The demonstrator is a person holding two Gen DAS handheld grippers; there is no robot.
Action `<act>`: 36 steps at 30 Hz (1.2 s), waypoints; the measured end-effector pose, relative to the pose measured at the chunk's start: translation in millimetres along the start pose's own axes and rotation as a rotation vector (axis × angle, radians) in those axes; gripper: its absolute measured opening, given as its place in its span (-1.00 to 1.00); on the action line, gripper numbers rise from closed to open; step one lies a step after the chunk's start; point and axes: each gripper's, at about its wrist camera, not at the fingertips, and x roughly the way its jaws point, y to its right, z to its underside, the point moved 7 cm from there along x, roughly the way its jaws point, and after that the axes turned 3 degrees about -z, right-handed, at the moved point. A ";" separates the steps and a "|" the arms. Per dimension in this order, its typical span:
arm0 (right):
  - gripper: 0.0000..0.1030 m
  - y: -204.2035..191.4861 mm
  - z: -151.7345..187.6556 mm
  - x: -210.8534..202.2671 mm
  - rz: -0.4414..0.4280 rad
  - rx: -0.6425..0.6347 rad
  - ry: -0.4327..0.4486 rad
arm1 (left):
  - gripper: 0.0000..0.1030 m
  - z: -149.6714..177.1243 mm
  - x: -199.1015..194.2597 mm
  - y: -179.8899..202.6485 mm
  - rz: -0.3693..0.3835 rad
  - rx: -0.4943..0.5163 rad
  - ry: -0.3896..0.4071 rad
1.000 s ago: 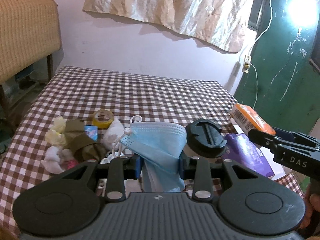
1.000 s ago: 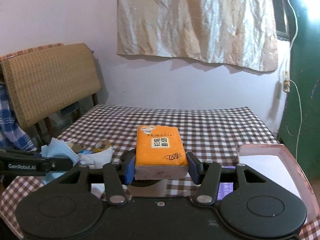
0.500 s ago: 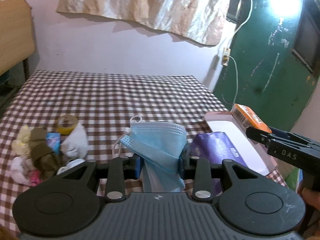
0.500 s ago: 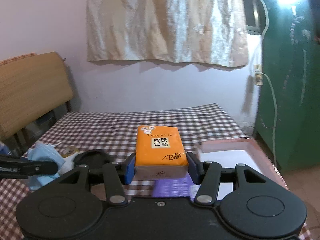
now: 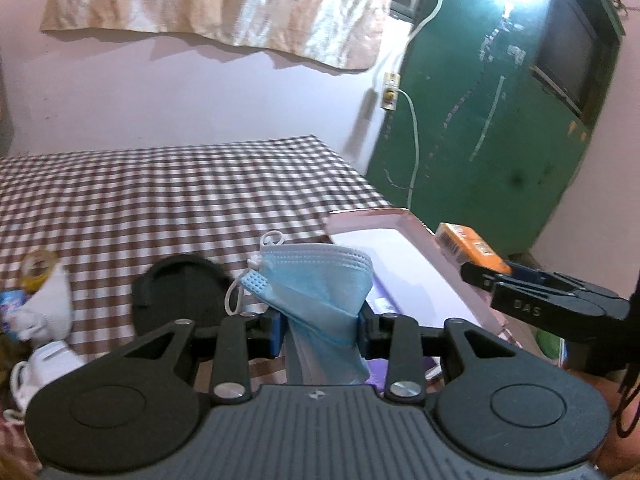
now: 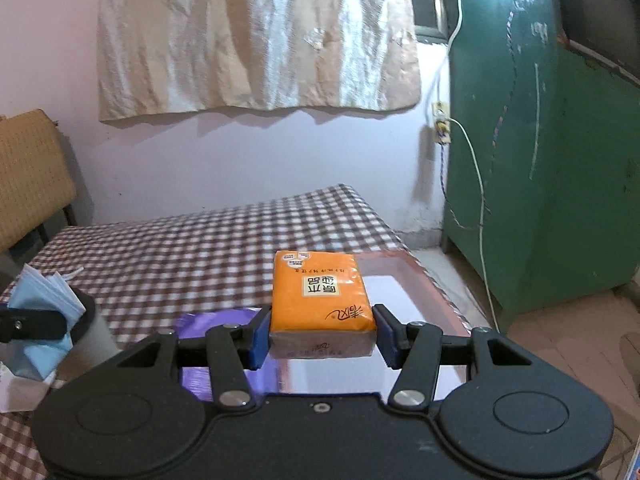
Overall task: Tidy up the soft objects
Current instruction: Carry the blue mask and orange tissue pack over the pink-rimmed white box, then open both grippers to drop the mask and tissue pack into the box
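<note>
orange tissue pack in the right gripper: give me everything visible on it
The orange plastic-wrapped tissue pack is a soft rectangular block with dark printed characters and small white labels on top and a paler front edge. It lies flat, long axis pointing away, clamped at its near end between the right gripper's blue pads, above the pink shallow tray. A barcode shows in the left wrist view.

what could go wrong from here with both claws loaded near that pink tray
1. The left claw pinches the blue face mask only at its lower fold; the loose top and ear loop could snag or slip free.
2. The pink tray sits near the table's corner, so the orange tissue pack in the right claw may fall outside if released late.
3. The claws look close together and could bump.
</note>
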 end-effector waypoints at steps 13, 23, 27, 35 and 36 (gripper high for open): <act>0.24 54.8 6.2 49.3 0.022 0.024 -0.077 | -0.31 -3.0 58.4 64.3 0.090 0.069 -0.057; 0.24 85.0 -6.6 84.6 0.026 0.014 -0.097 | -0.25 -9.0 100.9 99.3 0.131 0.081 -0.081; 0.29 93.6 -10.8 95.1 0.022 0.014 -0.101 | 0.30 -9.8 109.7 103.9 0.139 0.089 -0.078; 0.53 96.1 -14.6 80.6 0.010 0.061 -0.081 | 0.76 -13.2 94.5 94.8 0.133 0.090 -0.058; 0.57 93.7 -16.0 75.2 0.008 0.061 -0.073 | 0.82 -14.5 92.1 93.6 0.128 0.090 -0.052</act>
